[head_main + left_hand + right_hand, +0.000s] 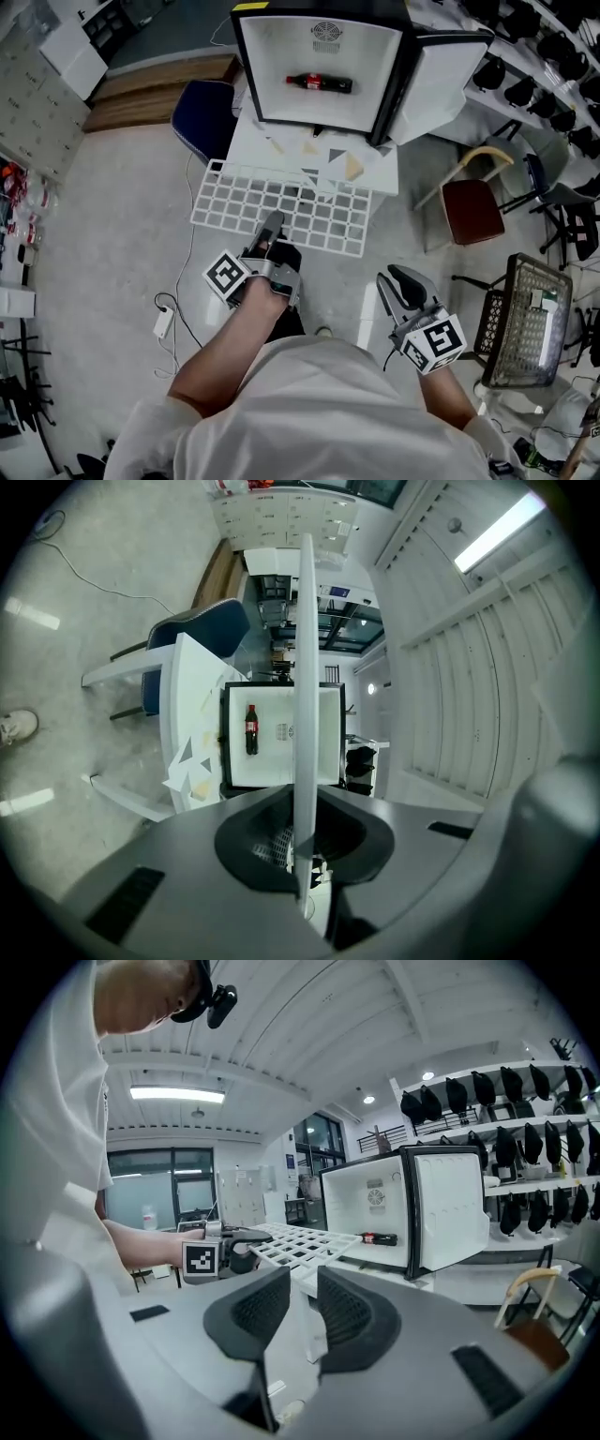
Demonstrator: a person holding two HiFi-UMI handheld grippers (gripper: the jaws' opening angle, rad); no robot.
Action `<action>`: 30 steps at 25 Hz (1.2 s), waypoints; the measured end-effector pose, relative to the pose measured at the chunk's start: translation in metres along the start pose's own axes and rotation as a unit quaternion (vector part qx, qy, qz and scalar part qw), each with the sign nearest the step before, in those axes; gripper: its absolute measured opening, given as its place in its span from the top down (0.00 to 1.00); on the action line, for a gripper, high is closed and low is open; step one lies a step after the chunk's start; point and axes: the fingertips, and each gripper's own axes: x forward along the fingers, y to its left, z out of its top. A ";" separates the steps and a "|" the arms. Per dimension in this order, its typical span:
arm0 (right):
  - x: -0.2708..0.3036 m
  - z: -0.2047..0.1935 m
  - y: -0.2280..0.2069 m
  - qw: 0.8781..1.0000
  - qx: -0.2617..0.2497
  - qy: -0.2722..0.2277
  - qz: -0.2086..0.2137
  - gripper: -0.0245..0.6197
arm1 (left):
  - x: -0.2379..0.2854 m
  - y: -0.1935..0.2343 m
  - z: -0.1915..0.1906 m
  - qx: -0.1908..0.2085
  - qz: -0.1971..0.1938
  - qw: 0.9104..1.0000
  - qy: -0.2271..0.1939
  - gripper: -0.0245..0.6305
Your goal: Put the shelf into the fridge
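In front of the open fridge (323, 66), the white wire shelf (281, 202) hangs level in the air, its far edge at the front of the counter (251, 141) that carries the fridge. The left hand-held gripper (271, 228) pinches the shelf's near edge (from its own camera the shelf shows edge-on, right between the jaws). The right hand-held gripper (396, 284) hangs beside it, jaws spread, nothing between them. Inside the fridge lies a cola bottle (320, 82).
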 end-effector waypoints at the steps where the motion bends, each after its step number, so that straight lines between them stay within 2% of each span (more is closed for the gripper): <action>1: 0.010 0.006 -0.005 1.000 0.000 0.002 -0.007 0.80 | 0.013 0.000 0.006 -0.003 0.000 1.000 0.005 0.91; 8: 0.069 0.043 -0.022 1.000 -0.005 0.003 -0.028 0.77 | 0.084 0.002 0.042 -0.013 0.001 1.000 0.024 0.91; 12: 0.109 0.056 -0.031 0.999 0.003 0.012 -0.041 0.77 | 0.132 0.008 0.065 -0.007 -0.001 0.999 0.040 0.91; 17: 0.140 0.068 -0.038 0.998 0.007 0.010 -0.056 0.78 | 0.170 0.021 0.083 -0.018 -0.002 0.999 0.051 0.91; 24: 0.145 0.073 -0.069 0.997 0.015 0.025 -0.073 0.78 | 0.205 0.029 0.071 -0.036 0.000 0.997 0.062 0.91; 30: 0.163 0.080 -0.106 0.998 0.006 0.032 -0.048 0.78 | 0.234 0.032 0.067 -0.034 -0.003 0.998 0.051 0.91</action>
